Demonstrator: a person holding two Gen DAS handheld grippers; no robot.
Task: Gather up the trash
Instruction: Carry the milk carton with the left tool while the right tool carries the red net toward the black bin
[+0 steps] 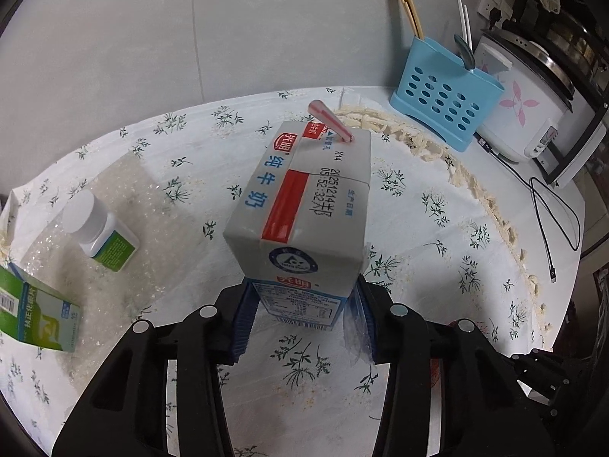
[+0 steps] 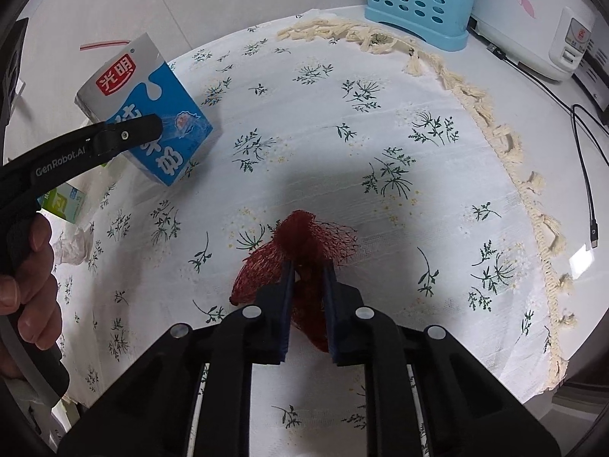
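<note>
My left gripper is shut on a blue and grey milk carton with a pink straw in its top, held above the floral tablecloth. The carton and the left gripper's finger also show at the upper left of the right wrist view. My right gripper is shut on a red mesh net bag, bunched between its pads just above the cloth. A white pill bottle with a green label and a green and white box lie at the left.
A blue utensil holder with chopsticks and a white rice cooker stand at the back right. A black cable trails near the table's fringed right edge. A crumpled tissue lies at the left.
</note>
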